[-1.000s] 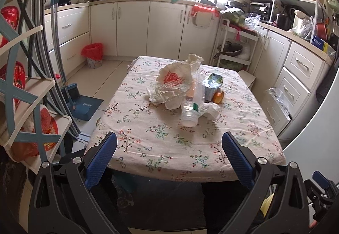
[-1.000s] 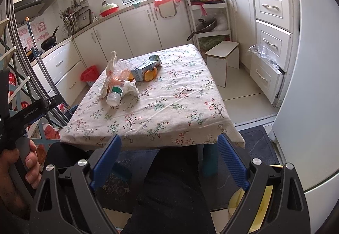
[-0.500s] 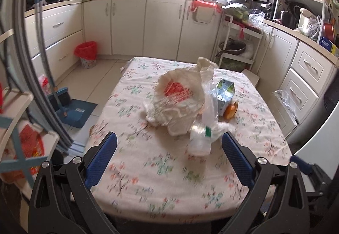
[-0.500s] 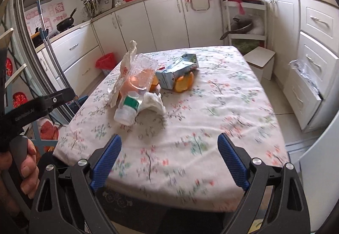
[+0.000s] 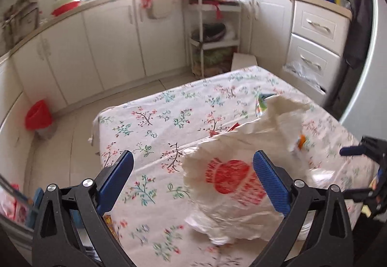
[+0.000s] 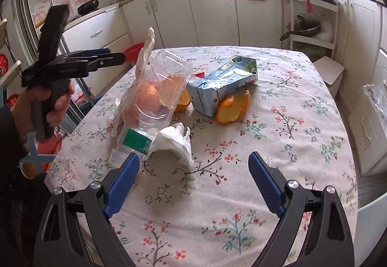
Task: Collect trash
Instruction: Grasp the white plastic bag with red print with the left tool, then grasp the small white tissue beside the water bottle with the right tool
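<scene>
A pile of trash lies on the floral tablecloth [image 6: 278, 126]. A white plastic bag with red print [image 5: 232, 182] sits between the fingers of my open left gripper [image 5: 193, 180]. In the right wrist view I see a crushed clear plastic bottle [image 6: 154, 107], a crumpled white tissue [image 6: 174, 143], a blue-green drink carton [image 6: 225, 85] and orange peel [image 6: 232, 107]. My open right gripper [image 6: 193, 177] hovers just before the tissue, holding nothing. The left gripper [image 6: 106, 59] also shows there, above the bag's left side.
A red-lined waste bin [image 5: 38, 114] stands on the floor by the white cabinets. A metal shelf rack [image 5: 210, 32] and a small stool [image 6: 329, 71] stand beyond the table's far end. Drawers [image 5: 312, 49] line the right side.
Both grippers have moved forward over the table and closer to the trash pile. The left one has swung over to the plastic bag. Both stay open.
</scene>
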The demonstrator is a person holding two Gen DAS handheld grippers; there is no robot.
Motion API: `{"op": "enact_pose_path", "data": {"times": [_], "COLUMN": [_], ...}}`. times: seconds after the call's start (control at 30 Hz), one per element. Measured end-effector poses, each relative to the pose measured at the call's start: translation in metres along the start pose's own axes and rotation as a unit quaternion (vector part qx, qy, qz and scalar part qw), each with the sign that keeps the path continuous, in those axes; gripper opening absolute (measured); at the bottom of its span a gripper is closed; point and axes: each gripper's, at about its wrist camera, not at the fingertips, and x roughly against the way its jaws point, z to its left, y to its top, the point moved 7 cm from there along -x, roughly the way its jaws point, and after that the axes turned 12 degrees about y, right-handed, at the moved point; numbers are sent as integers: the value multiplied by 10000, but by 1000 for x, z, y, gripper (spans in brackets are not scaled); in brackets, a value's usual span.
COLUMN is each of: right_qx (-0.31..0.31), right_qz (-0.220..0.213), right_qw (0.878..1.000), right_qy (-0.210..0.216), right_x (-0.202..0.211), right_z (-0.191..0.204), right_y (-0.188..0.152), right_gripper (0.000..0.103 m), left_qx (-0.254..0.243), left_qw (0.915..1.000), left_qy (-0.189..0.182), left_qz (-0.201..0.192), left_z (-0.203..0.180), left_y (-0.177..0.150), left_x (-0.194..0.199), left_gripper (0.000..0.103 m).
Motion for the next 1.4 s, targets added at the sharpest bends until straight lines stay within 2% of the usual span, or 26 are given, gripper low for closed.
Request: {"op": "enact_pose_path", "data": {"times": [0.2,0.3,0.37,0.4,0.47,0.5,0.53,0.57,0.7,0.83,0.9,0.93,0.97,1.07,1.17,1.23,1.33,1.37,1.4], "right_qx": [241,267,187,147,79,46,18,-4,23,154,162,149,134,110,26,-31,-165,-184,-197], "right_qz": [242,325,400,419,425,428,433,441,490,486,512,512,506,523,541,513,487,483,475], "right_qw": [9992,9984,9976,9973,9971,9970,9970,9969,9965,9962,9962,9963,9963,9964,9963,9963,9959,9958,9958], "right_qy": [221,373,542,583,629,644,646,651,684,704,689,680,676,658,670,691,741,750,755], "right_x": [-15,-22,-26,-26,-26,-26,-26,-26,-25,-23,-24,-23,-23,-26,-29,-29,-30,-31,-31], "right_z": [-3,-4,-4,-5,-6,-6,-6,-7,-2,3,4,5,5,4,-1,-3,-8,-9,-9], "right_y": [1,0,-1,-1,-2,-3,-3,-4,-8,-7,-8,-9,-9,-11,-9,-8,-7,-7,-6], "right_gripper": [88,88,81,80,76,74,70,64,34,25,23,23,23,23,23,23,23,23,23], "left_qx": [161,237,215,182,141,166,239,342,327,137,110,189,263,377,209,46,-46,-32,-46], "left_qw": [9964,9890,9801,9779,9760,9765,9757,9742,9732,9788,9844,9881,9903,9910,9866,9819,9742,9706,9677], "left_qy": [-834,-1447,-1915,-2013,-2064,-2024,-2028,-2060,-2118,-1871,-1555,-1364,-1268,-1250,-1564,-1802,-2115,-2254,-2344], "left_qz": [70,210,468,543,677,725,795,859,834,822,813,678,495,306,421,586,788,840,926], "left_z": [7,0,-11,-17,-21,-21,-21,-20,-21,-17,-9,-2,2,7,-1,-10,-25,-29,-33], "left_y": [3,5,2,0,-4,-6,-9,-12,-29,-41,-42,-39,-34,-21,-12,-13,-17,-19,-21], "left_x": [-34,-47,-51,-50,-50,-50,-50,-48,-26,-12,-15,-18,-19,-32,-54,-68,-82,-82,-83], "left_gripper": [93,83,65,63,38,32,20,13,3,5,26,48,63,75,83,87,85,68,61]}}
